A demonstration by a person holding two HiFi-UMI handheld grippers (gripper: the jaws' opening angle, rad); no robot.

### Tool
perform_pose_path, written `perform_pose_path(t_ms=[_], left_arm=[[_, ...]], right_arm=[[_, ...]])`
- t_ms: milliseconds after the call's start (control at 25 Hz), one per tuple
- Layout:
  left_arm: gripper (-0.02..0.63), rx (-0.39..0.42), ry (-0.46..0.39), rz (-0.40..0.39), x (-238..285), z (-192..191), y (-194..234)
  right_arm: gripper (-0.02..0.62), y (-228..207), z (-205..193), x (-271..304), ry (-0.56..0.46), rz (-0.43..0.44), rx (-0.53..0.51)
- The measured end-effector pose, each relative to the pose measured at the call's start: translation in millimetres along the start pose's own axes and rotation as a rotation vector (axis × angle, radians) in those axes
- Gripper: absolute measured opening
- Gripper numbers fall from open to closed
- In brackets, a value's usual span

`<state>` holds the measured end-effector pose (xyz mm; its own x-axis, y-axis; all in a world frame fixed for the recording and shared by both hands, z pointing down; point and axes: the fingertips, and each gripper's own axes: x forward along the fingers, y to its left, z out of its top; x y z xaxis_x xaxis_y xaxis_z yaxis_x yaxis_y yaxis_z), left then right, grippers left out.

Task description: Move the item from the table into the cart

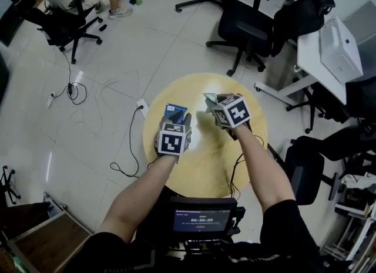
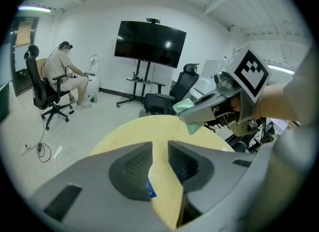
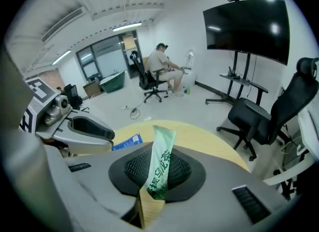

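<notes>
Right gripper point(image 3: 158, 170) clamps a green sachet point(image 3: 163, 148) above the round table point(image 1: 205, 163); left gripper point(image 2: 160, 151), jaws slightly apart, grasps nothing beside a blue packet point(image 1: 175, 112).

jaws of the left gripper point(image 2: 159, 148) hide most of the blue packet point(image 2: 151, 189).

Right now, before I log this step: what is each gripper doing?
Left gripper: open, jaws slightly apart, nothing between them.
Right gripper: shut on the green sachet.

Glossy sachet point(image 3: 160, 163), perhaps plastic film; smooth matt wood-look table point(image 1: 205, 160).
</notes>
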<state>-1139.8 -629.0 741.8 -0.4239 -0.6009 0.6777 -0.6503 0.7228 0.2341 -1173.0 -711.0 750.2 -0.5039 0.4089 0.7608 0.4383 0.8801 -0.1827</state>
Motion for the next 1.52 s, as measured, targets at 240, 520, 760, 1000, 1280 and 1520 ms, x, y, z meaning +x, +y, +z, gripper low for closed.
perform_pose_path(t_ms=[240,520,760,1000,1280,1520], left_arm=[[0.114,0.099,-0.19,-0.028,-86,49,-101],[0.059,0.232,-0.372,-0.209,-163,83,-225],[0.0,0.386,-0.414,-0.493,-232,84,-306],[0.0,0.48,-0.412,-0.788,-310,31,-431],[0.0,0.625,-0.35,-1.108,-440,-100,-634],[0.0,0.727,-0.294,-1.344,-554,-249,-798]], right_arm=[[0.026,37,5,-155,-0.195,-0.101,-0.041],[0.026,71,-27,-319,-0.483,-0.253,0.043],[0.026,121,-54,-432,-0.646,-0.539,0.153],[0.026,194,-151,-564,-0.731,-0.825,0.253],[0.026,328,-334,-760,-0.748,-1.177,0.37],[0.026,454,-516,-874,-0.744,-1.398,0.509]])
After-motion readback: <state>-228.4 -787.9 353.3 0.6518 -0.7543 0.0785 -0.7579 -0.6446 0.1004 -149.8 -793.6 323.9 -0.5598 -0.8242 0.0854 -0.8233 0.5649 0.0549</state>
